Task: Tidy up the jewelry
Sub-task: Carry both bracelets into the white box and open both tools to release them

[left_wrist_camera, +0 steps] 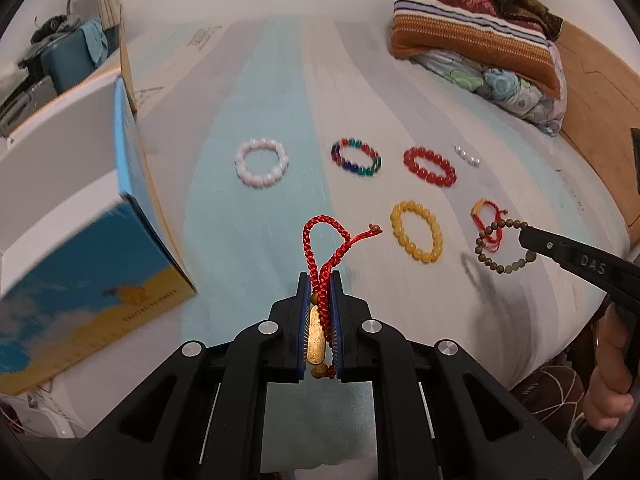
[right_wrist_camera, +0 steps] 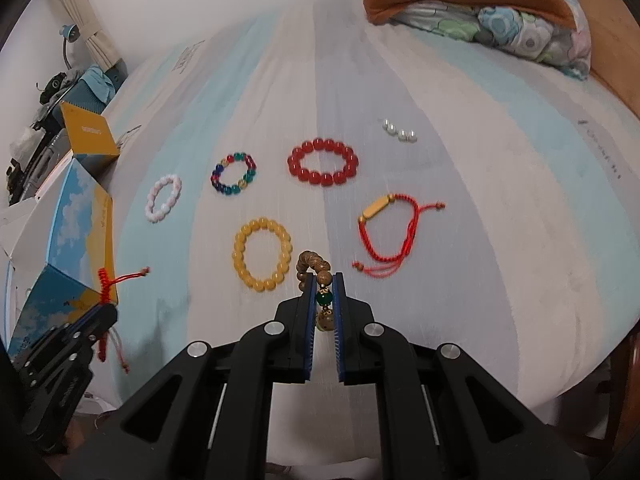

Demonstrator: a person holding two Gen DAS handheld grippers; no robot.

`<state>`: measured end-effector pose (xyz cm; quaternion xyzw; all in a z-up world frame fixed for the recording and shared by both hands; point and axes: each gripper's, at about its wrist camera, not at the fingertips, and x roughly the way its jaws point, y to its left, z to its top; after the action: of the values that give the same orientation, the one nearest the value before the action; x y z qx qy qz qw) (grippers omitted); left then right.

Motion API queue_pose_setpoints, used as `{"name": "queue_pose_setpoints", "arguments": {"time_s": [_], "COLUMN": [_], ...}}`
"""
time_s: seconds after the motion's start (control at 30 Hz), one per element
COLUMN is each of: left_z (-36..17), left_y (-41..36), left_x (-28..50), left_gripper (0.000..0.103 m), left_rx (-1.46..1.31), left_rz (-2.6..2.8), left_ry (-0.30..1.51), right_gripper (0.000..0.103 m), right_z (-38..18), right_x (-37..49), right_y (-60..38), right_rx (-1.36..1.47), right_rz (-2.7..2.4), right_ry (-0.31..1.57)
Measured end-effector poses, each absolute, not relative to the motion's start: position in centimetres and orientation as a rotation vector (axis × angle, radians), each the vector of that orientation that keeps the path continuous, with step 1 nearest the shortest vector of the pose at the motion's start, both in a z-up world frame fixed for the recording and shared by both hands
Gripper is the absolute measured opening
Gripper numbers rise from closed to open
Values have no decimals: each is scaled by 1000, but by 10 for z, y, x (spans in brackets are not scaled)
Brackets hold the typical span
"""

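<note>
Gripping a red cord bracelet in my left fingers, wooden bead bracelet pinched in my right; only the left view shows its hanging loop.

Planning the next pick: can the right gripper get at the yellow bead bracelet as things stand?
Probably not yet. The path is free: the yellow bead bracelet lies alone on the bedsheet, just ahead-left of the right gripper. But that gripper is shut on the wooden bead bracelet, so it must drop that first.
</note>
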<state>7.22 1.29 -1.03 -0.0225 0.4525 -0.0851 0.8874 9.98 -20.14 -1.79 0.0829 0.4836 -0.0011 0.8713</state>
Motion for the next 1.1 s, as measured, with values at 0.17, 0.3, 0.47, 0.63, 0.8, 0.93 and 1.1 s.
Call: {"name": "queue_pose_setpoints", "arguments": {"time_s": [0.17, 0.3, 0.47, 0.63, 0.8, 0.93, 1.1], "left_z": [14, 36, 62, 73, 74, 77, 76], "left_y": [29, 46, 69, 102, 143, 174, 210], "left_x": [75, 81, 83, 77, 72, 65, 58], "left_gripper": [9, 9, 9, 9, 9, 9, 9], "left_rx": [-40, -47, -59, -59, -94, -119, -144], "left_rz": [-147, -124, -93, -40, 31, 84, 144], "left_ry": [897, 862, 818, 780, 773, 763, 764], "right_gripper": [7, 7, 7, 7, 7, 7, 7], "right_z": [3, 23, 55, 80, 96, 103, 106], "right_x": [106, 112, 122, 126, 127, 127, 126], "right_y": [-191, -177, -143, -97, -53, -17, 27], "right_rx": [158, 145, 123, 79, 44, 20, -16], "right_rz": [-12, -8, 36, 93, 152, 199, 266], "right_ry": [990, 964, 916, 875, 848, 839, 827]}}
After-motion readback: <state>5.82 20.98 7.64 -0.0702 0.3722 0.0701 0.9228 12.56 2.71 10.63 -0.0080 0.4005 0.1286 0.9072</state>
